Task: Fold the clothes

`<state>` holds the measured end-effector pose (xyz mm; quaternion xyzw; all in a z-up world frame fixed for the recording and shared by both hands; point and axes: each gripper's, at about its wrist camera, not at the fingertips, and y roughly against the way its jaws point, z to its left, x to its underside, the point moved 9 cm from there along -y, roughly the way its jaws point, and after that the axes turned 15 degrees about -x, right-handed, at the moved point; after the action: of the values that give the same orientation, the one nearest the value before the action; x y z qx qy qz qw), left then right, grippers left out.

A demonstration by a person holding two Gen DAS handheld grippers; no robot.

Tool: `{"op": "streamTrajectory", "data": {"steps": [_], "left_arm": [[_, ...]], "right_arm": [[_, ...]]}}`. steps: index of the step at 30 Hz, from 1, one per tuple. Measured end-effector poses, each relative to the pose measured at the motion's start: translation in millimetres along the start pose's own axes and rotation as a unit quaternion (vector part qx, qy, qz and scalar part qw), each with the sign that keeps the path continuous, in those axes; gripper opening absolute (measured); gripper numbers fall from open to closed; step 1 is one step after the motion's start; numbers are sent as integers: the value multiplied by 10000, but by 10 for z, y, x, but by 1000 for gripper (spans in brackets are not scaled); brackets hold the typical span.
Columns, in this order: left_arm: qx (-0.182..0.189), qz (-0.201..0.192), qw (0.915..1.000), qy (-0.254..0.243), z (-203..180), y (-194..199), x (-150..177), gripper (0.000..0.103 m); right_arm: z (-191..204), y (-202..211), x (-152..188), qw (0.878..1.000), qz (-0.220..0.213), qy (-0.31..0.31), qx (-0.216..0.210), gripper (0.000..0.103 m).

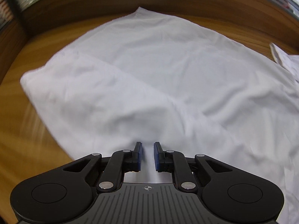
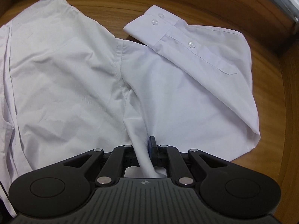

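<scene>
Hovering over shirt spread on table, left gripper fingers slightly apart, gripping nothing. Right gripper clamped on shirt fold near sleeve; thin bite, could slip if tugged.

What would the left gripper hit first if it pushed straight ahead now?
The white shirt: the left gripper has a narrow gap between its fingers and cloth lies right in front. Depth is unclear; it may already touch.
</scene>
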<state>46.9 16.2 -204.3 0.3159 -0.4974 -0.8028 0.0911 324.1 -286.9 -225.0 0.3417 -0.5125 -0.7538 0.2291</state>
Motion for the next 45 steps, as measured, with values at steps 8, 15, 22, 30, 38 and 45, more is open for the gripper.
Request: {"op": "streamTrajectory", "data": {"steps": [8,15,22,30,38,45], "left_arm": [[136,-251,9969,-734,10,-257,-443,13],[256,-594,9887,-1350,-75,-456,-851,11],[6,-1119,9701,-2152,-392,-582,-1177,0],[82,-1145,9674,-2258,-331,-588,-1346,7],[928,-1539,9677,-1769,452,85,-907,42],[1036,-1356,9794,-1078,1349,632,-265,46]], "right_arm": [[378,54,257,9963,-321,-795,-80,9],[878,78,538,9869,-727,-1437,-97,11],[1384,206,928,9713,-1124,-2088,-195,11],[2076,223,1268,9656,-1251,-2255,-343,11],[2445,267,1444,9672,-1136,-2248,-339,11],[2840,275,1596,9774,-915,-1838,-506,11]]}}
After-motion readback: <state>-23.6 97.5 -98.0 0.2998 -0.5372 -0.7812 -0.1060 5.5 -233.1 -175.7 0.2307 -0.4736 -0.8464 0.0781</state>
